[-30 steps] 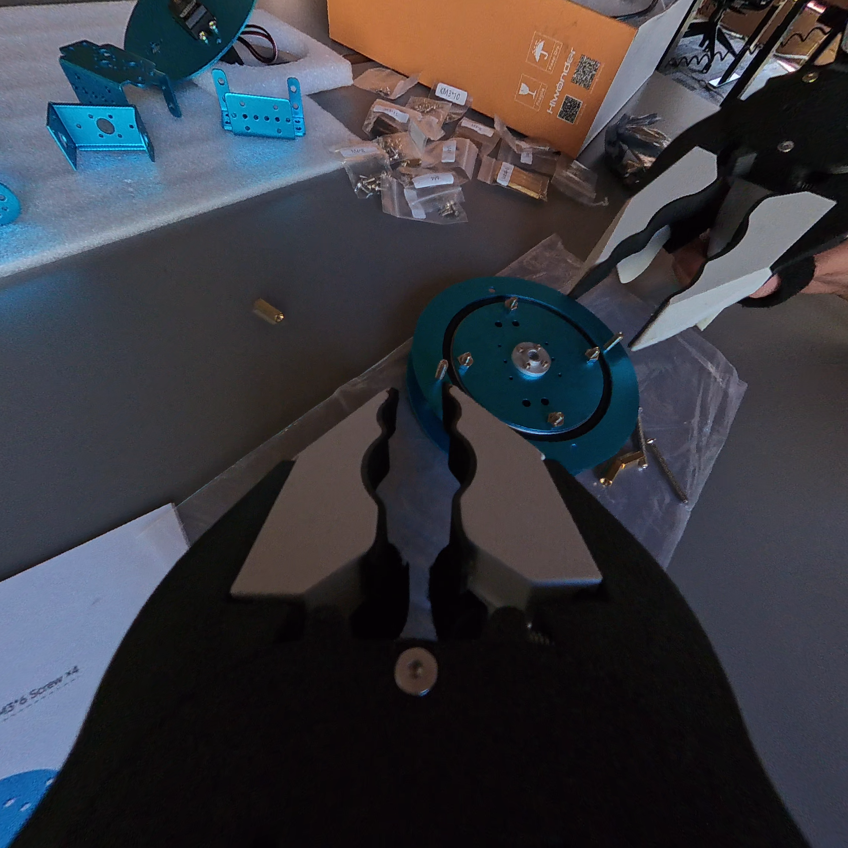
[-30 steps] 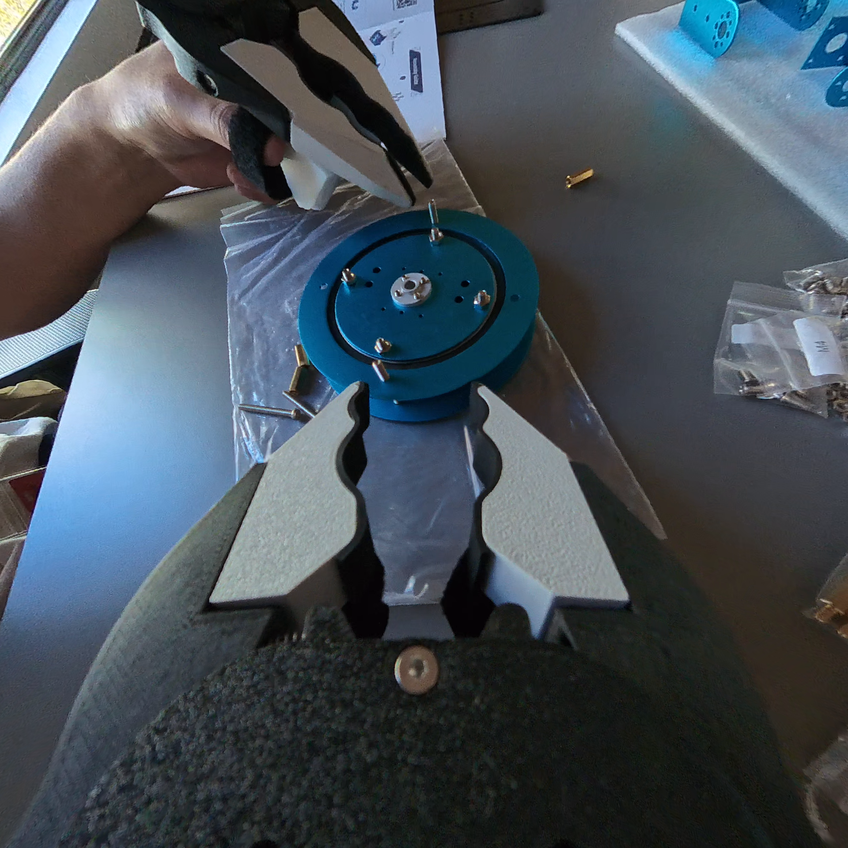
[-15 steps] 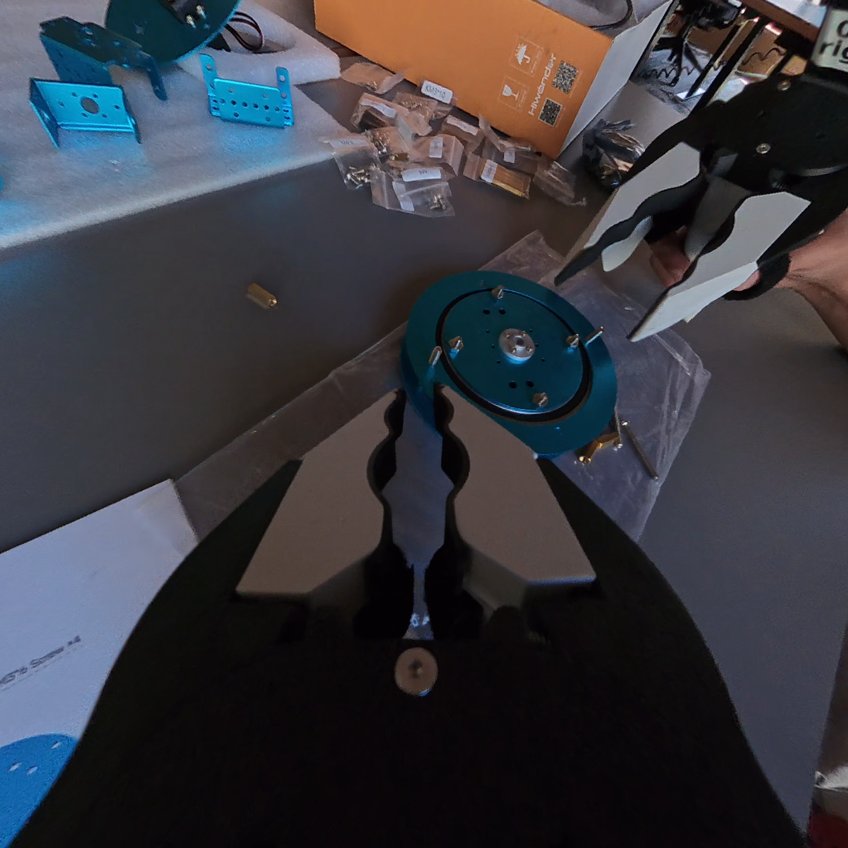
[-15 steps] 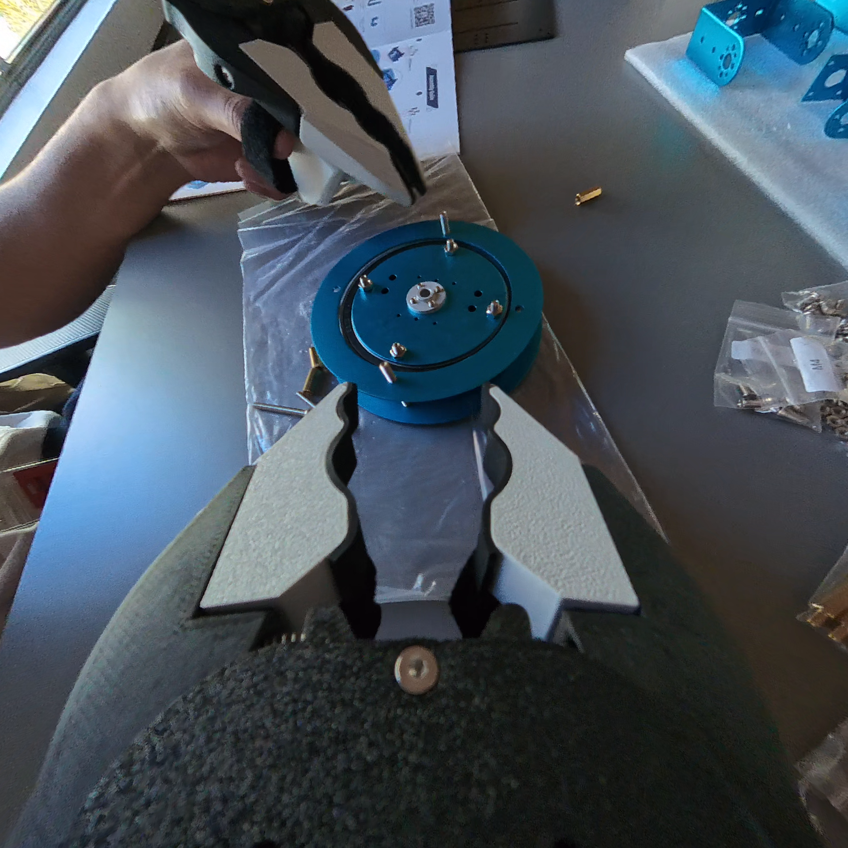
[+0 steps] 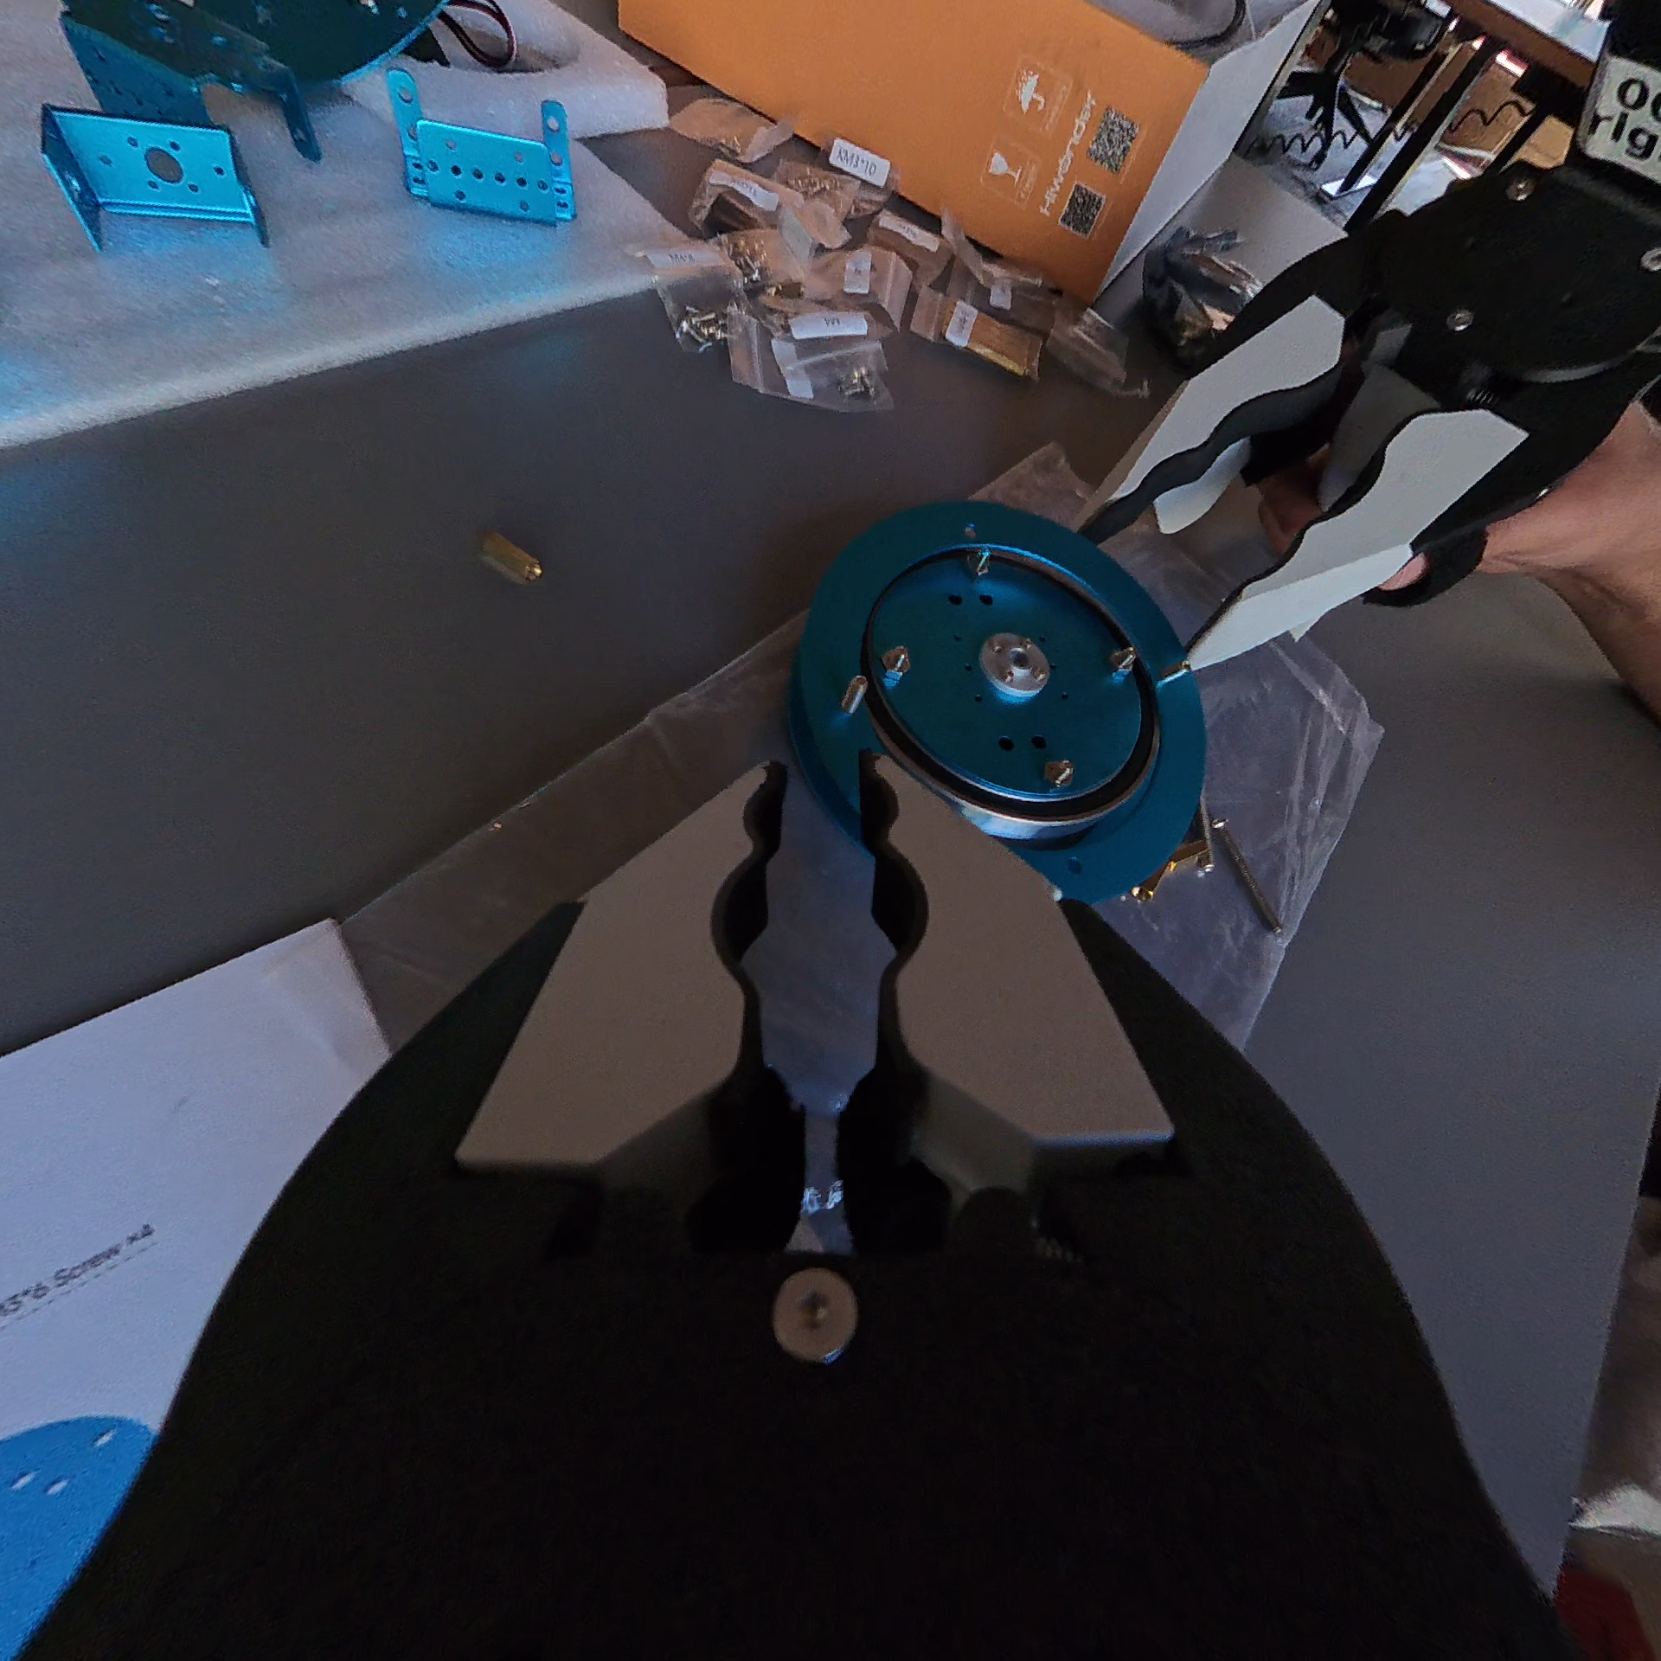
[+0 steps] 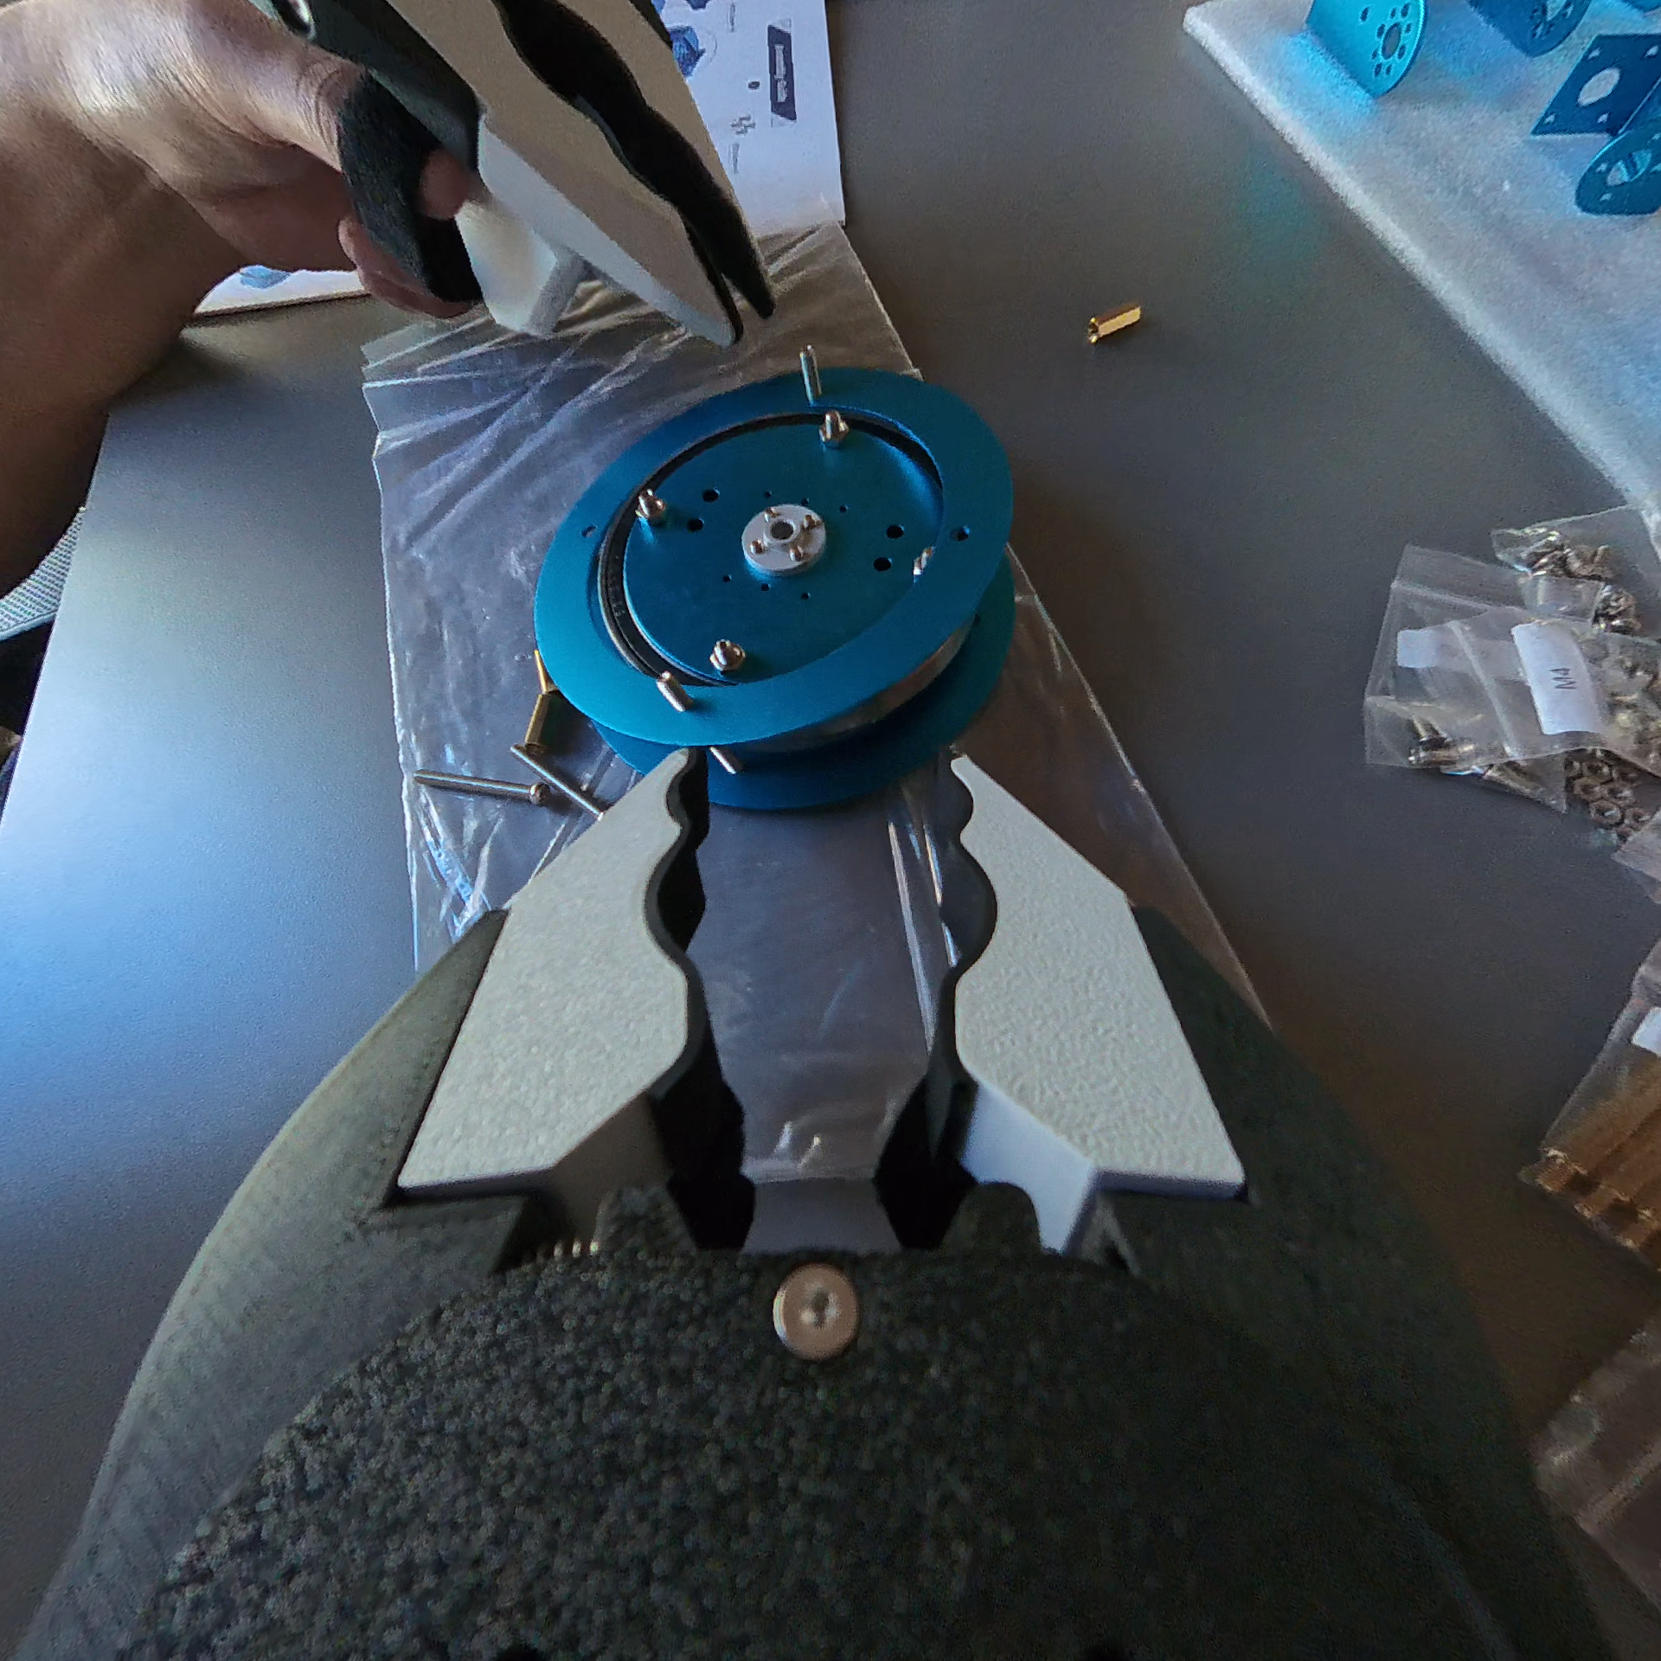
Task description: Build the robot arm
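left gripper [image 5: 820, 773]: jaws narrow, empty, at tilted blue turntable bearing [image 6: 773, 575] rim | right gripper [image 6: 822, 764]: jaws wide, empty, opposite edge | loose screws [image 6: 503, 782] on plastic bag [image 6: 467, 467]; grey counter [image 6: 1258, 377] open beyond

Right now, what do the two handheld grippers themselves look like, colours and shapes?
Both match: the left gripper and right gripper have rough black bodies, a silver screw at centre, and two pale grey wedge-shaped fingers with wavy black inner edges. A black strap wraps one finger of the hand.
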{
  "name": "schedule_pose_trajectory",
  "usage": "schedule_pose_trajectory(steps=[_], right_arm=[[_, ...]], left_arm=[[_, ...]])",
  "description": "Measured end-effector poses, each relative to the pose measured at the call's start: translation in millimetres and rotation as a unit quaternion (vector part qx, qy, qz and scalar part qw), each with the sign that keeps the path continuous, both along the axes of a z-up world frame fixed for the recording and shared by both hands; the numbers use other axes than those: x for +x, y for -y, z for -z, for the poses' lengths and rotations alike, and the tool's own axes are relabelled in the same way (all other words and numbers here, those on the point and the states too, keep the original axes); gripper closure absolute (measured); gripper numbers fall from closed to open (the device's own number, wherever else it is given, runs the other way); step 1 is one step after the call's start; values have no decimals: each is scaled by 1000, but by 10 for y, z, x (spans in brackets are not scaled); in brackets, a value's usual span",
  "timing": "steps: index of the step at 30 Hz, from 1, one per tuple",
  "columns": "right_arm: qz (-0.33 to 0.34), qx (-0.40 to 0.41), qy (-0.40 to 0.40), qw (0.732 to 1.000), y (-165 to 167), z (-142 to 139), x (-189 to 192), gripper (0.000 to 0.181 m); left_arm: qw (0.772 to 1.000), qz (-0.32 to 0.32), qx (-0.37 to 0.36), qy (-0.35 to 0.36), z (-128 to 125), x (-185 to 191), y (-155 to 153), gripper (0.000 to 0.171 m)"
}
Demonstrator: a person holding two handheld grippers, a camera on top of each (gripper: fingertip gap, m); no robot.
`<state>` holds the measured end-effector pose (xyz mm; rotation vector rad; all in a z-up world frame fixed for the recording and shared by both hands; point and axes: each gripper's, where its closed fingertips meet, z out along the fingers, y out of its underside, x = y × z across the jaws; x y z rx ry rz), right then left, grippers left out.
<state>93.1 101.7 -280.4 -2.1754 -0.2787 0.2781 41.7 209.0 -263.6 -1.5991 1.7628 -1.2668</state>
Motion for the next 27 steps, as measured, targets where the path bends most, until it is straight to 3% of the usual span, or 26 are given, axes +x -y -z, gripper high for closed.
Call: schedule_pose_trajectory(steps=[5,10,17,20,27], right_arm=[[-17,14,-18,1000,51,-126,-55,148],[28,3,-103,994,-51,-133,12,153],[42,-56,-295,953,-82,-98,-22,175],[71,-63,-357,929,-99,-90,76,178],[93,-61,-356,928,-120,-67,138,179]], left_arm=[[1000,-10,-22,-7,-2,-26,-48,156],[999,1,-20,-31,94,-44,-8,156],[998,25,-58,-23,24,-53,101,156],[999,26,-43,-21,26,-52,102,156],[999,34,-3,-21,65,-24,137,153]])
